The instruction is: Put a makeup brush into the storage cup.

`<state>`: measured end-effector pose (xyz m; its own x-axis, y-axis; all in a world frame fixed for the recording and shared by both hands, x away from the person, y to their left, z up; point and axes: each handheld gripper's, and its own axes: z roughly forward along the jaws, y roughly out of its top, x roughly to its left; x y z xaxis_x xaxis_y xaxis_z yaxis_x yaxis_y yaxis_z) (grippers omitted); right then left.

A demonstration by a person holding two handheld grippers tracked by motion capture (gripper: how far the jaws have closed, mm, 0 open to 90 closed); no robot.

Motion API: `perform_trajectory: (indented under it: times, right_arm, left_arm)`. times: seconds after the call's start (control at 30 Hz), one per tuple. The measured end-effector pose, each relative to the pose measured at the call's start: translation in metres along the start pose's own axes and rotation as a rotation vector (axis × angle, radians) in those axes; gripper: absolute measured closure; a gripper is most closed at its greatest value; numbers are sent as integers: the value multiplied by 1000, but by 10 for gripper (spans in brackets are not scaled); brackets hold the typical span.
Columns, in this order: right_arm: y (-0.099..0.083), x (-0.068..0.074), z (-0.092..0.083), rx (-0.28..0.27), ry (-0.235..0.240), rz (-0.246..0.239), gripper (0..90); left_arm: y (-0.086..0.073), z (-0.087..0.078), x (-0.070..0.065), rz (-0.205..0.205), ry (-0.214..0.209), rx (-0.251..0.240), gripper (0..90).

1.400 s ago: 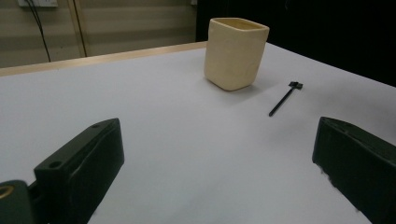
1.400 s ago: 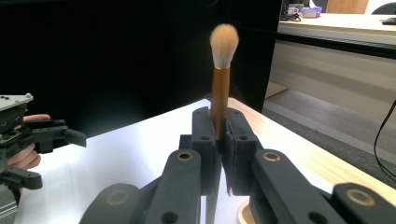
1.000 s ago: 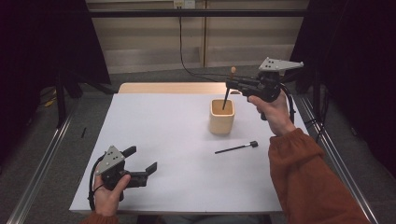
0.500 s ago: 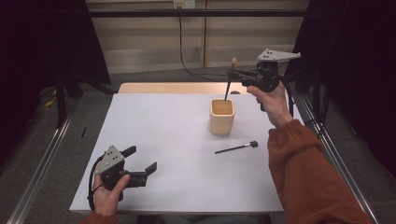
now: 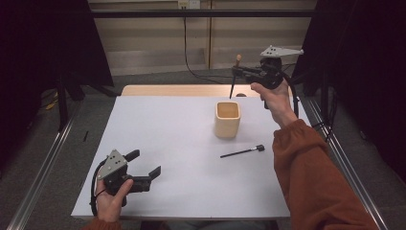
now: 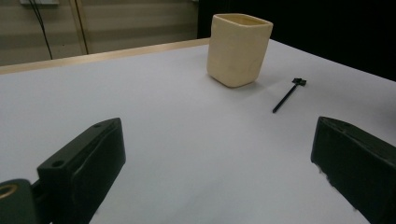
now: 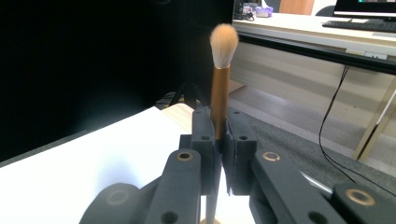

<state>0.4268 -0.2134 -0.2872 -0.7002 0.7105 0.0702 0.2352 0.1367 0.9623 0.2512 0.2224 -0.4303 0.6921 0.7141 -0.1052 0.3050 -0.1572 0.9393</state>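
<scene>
The right gripper point(image 5: 238, 72) clamps a bronze-ferruled, tan-bristled makeup brush point(image 7: 221, 70) upright beyond the cream square ceramic cup point(image 5: 227, 119), probably clearing its rim. The left gripper point(image 5: 143, 166) rests open, empty.

White table point(image 5: 163, 124): cream cup point(image 5: 227, 119) stands right of centre; thin black brush point(image 5: 242, 152) lies flat just in front of the cup.

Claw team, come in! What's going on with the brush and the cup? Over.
Right claw shut on brush, held upright beyond cup. Left claw open, low over the table. Black stick lies beside cup, not in the way.
</scene>
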Motion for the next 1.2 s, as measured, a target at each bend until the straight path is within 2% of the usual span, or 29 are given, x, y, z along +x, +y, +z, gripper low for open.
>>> perform_trajectory:
  times: [0.43,0.77,1.2]
  right_arm:
    - [-16,4,8,40,17,-3,842]
    - [-42,2,12,61,25,33,842]
    - [-64,-3,14,80,24,67,842]
  left_arm:
    - [1,-1,1,-6,6,-3,30]
    - [1,-2,3,1,15,-11,25]
    - [1,-3,3,13,19,-10,25]
